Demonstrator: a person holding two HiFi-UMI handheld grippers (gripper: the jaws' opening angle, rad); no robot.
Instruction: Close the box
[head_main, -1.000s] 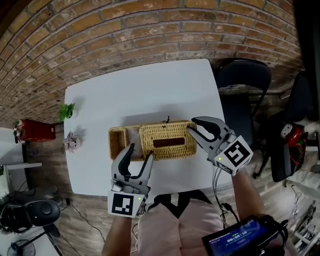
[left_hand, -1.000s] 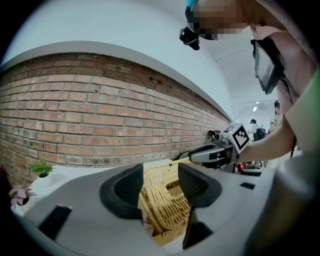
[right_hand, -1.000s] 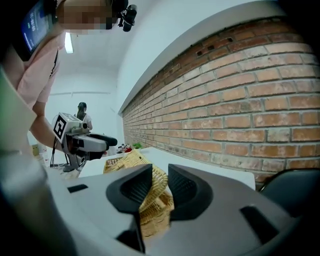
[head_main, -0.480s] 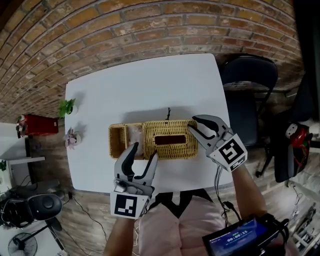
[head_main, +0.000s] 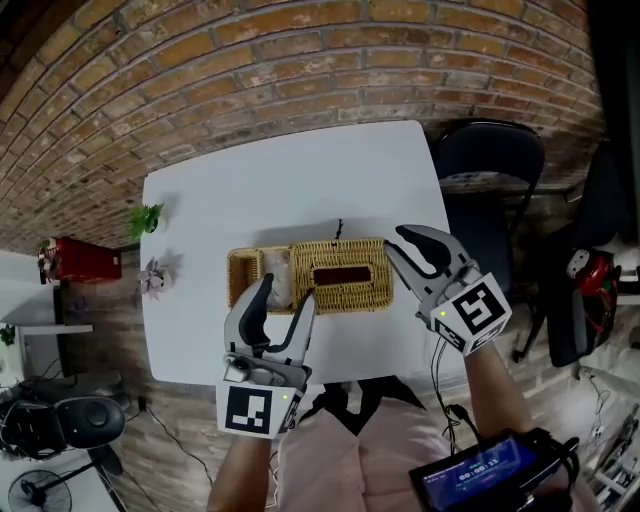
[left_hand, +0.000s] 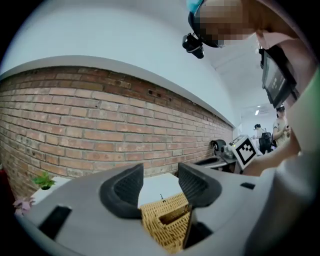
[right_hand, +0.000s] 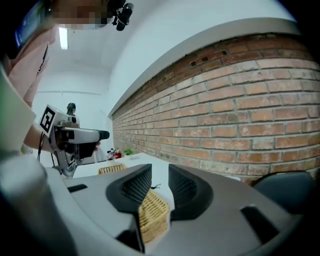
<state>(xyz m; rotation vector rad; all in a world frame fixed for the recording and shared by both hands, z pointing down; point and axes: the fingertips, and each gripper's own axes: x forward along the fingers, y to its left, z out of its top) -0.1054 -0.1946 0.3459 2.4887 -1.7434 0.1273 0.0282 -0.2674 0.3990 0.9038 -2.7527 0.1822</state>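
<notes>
The wicker box (head_main: 262, 262) lies lengthwise in the middle of the white table (head_main: 290, 180). Its woven lid (head_main: 340, 275), with a dark slot, rests flat over the box's right part, and the left end shows uncovered. My left gripper (head_main: 287, 297) hovers at the box's near edge, open, with nothing between its jaws. In the left gripper view the box (left_hand: 165, 220) sits below and beyond the left gripper (left_hand: 160, 180). My right gripper (head_main: 395, 245) is at the lid's right end, open and empty. The right gripper view has the box (right_hand: 152, 212) under the right gripper (right_hand: 160, 182).
A small green plant (head_main: 147, 217) and a pink ornament (head_main: 153, 278) stand at the table's left edge. A red object (head_main: 80, 260) is beyond it on the floor. A black chair (head_main: 490, 170) stands to the right. A brick wall runs behind the table.
Both grippers have lifted off the wicker lid, which was between their jaws a second ago. The lid, tilted before, now lies flat on the box.
</notes>
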